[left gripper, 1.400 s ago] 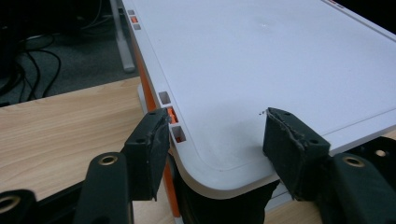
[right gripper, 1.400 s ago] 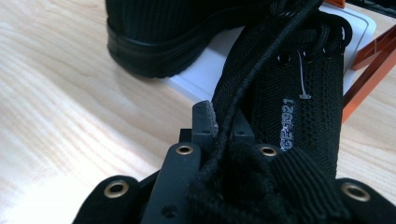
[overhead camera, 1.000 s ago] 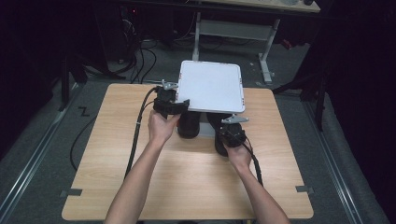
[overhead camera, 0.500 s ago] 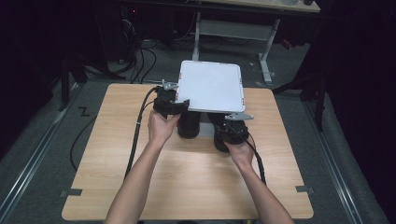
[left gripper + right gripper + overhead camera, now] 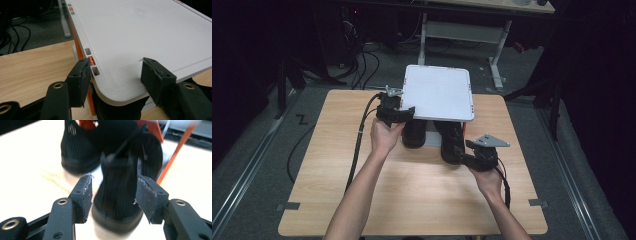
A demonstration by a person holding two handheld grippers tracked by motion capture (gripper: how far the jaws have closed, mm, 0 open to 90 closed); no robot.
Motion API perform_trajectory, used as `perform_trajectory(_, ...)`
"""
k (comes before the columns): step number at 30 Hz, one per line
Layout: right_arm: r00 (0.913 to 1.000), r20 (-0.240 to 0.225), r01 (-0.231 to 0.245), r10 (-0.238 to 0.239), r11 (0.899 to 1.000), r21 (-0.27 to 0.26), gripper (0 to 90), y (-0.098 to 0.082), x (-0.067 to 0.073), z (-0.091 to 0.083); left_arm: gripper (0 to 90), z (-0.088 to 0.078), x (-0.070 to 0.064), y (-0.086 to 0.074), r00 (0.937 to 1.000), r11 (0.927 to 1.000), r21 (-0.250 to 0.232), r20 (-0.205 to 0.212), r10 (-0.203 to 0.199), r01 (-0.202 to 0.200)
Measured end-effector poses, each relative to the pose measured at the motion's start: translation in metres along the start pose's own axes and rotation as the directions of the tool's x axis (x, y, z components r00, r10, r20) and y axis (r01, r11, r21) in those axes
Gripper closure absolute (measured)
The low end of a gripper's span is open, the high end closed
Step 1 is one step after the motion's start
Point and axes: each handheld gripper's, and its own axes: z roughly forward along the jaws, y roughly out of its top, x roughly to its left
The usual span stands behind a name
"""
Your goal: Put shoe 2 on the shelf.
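A: Count? 
B: Two black knit shoes [image 5: 452, 142] [image 5: 414, 132] under one white flat lid [image 5: 439, 92] on the table.

A: Claws? 
B: Left gripper [image 5: 115, 75] clamps the lid's corner; right gripper [image 5: 113, 195], just opened, straddles one shoe's heel.

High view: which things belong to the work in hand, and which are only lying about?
In the work: white shelf; left black shoe and right black shoe under it; left gripper, jaws on the shelf's corner; right gripper, jaws just opening, the right shoe's heel between them.
Lying about: floor cables; grey desk frame.
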Motion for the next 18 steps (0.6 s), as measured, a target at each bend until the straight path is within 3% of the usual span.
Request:
perform_trajectory(6, 0.9996, -0.005, -0.026, 0.027, 0.998, 0.052, 45.6, -0.017, 0.001, 0.017, 41.5, 0.0, 0.0, 0.0, 1.0, 1.0, -0.001, 0.0, -0.001, 0.001)
perform_trajectory(9, 0.9994, 0.034, -0.015, 0.013, 0.998, 0.055, 46.6, -0.015, 0.002, 0.026, 41.5, 0.0, 0.0, 0.0, 1.0, 1.0, -0.002, -0.001, 0.0, 0.0)
perform_trajectory(12, 0.9989, 0.03, -0.038, 0.037, 0.998, 0.058, 49.7, -0.011, -0.003, 0.033, 41.9, 0.0, -0.001, -0.001, 1.0, 0.9999, -0.012, -0.002, 0.008, -0.008)
perform_trajectory(14, 0.9985, 0.053, -0.019, 0.016, 0.998, 0.053, 52.6, -0.009, -0.002, 0.037, 42.2, 0.0, -0.001, -0.002, 0.9997, 0.9996, -0.013, 0.0, 0.026, -0.026)
perform_trajectory(18, 0.9976, 0.063, -0.031, 0.028, 0.998, 0.051, 53.8, -0.003, -0.004, 0.048, 42.5, 0.0, -0.005, -0.003, 0.9979, 0.9978, -0.011, -0.01, 0.065, -0.065)
